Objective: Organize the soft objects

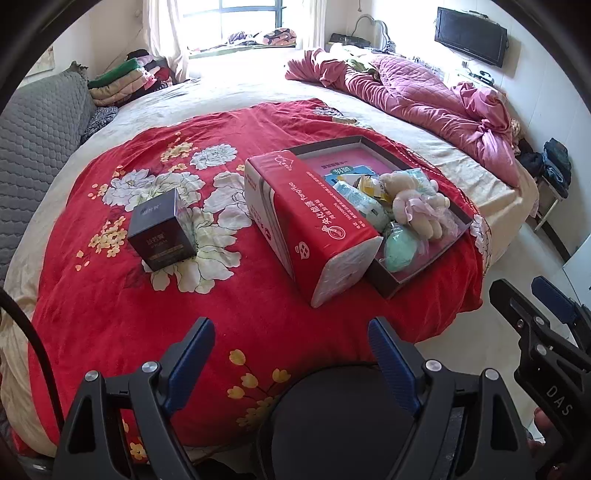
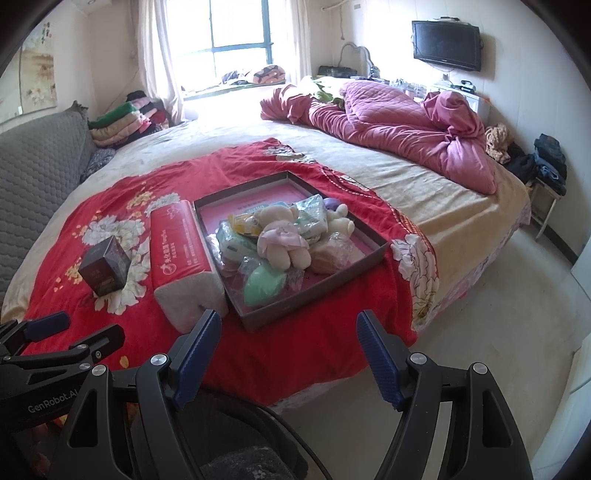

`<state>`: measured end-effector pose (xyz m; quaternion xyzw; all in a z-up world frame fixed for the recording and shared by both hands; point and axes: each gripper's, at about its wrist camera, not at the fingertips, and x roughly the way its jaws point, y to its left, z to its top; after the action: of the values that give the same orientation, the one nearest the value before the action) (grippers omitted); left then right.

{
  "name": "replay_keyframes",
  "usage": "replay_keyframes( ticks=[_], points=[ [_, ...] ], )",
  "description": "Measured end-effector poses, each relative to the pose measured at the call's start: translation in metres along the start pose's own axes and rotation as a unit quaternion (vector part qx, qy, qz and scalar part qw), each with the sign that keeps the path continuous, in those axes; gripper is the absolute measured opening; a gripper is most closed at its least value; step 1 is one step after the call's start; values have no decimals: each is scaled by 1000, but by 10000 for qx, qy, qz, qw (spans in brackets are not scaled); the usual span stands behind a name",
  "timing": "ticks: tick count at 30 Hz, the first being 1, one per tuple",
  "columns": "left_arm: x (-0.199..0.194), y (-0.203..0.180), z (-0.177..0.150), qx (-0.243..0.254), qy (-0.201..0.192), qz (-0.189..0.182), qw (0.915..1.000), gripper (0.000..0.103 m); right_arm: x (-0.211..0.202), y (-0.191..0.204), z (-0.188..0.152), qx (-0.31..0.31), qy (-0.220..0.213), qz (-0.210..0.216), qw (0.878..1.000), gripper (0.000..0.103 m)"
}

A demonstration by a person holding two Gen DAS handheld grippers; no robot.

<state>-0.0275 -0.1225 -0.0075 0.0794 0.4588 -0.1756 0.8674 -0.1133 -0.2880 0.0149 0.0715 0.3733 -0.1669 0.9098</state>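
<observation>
- Left wrist view: my left claw (image 1: 291, 343) hangs spread apart, gripping nothing, angled down over the red floral blanket (image 1: 122, 295).
- My right claw (image 2: 288, 339) likewise gapes empty, short of the tray (image 2: 369, 254).
- Red tissue pack (image 1: 310, 229) leans on the tray's rim; light, squashy, best pinched across its narrow sides.
- Plush bear (image 2: 284, 236) lies inside, soft.

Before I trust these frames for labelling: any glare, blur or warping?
Left wrist view: the window is blown out, fisheye bends the bed's edge, and the tissue pack is sharp. Right wrist view: the same window glare, dark vignette corners, and the tray is clear.
</observation>
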Motion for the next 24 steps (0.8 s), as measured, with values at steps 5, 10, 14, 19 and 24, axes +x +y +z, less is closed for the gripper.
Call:
replay_keyframes(
  ticks=[5,10,14,19,24],
  points=[
    [0,0,0,1,22,20,10000,84,1,0,0,16,2,1,10000,77],
    [1,0,0,18,39,10,10000,84,1,0,0,5,6,10,10000,77],
    [2,-2,-1,29,69,4,10000,84,1,0,0,9,9,8,10000,77],
    [2,-5,-2,56,83,15,9999,84,2,0,0,2,28,9,10000,77],
    [2,-5,-2,58,73,33,10000,84,3,0,-1,-6,34,11,10000,77]
  ],
)
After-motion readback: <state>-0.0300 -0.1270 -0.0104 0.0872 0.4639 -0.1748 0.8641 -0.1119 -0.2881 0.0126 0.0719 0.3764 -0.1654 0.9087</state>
